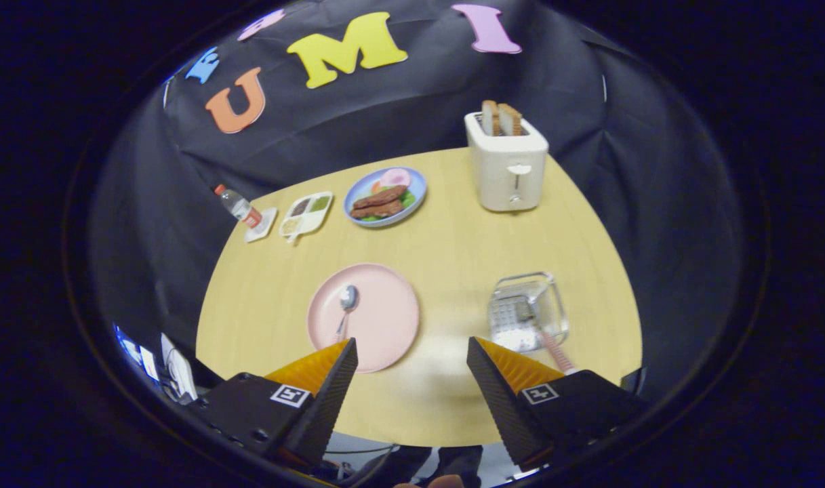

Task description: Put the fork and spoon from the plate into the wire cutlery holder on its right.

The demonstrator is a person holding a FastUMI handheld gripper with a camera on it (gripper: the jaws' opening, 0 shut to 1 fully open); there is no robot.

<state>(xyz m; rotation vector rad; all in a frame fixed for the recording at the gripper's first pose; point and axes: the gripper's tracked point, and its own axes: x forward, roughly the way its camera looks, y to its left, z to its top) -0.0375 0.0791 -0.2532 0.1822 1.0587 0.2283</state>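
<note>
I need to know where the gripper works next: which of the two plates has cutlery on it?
The pink plate just ahead of the open gripper; a spoon lies on it. The blue plate beyond holds food.

We are looking at a staged booth, a mock dining corner set up for recording rather than a lived-in home. Black cloth (398,108) hangs in folds as the wall behind a pale wood-look bench (453,251). The props say breakfast table: a cream toaster (507,166) with two slices standing in its slots, a blue plate of food (385,196), a small divided tray (306,215), a water bottle (238,205), a pink plate (378,325) and a wire cutlery holder (527,312). The tongs (412,369), fingers held apart above the bench's near edge, carry printed square markers, which we take as a sign of a data-collection rig.
</note>
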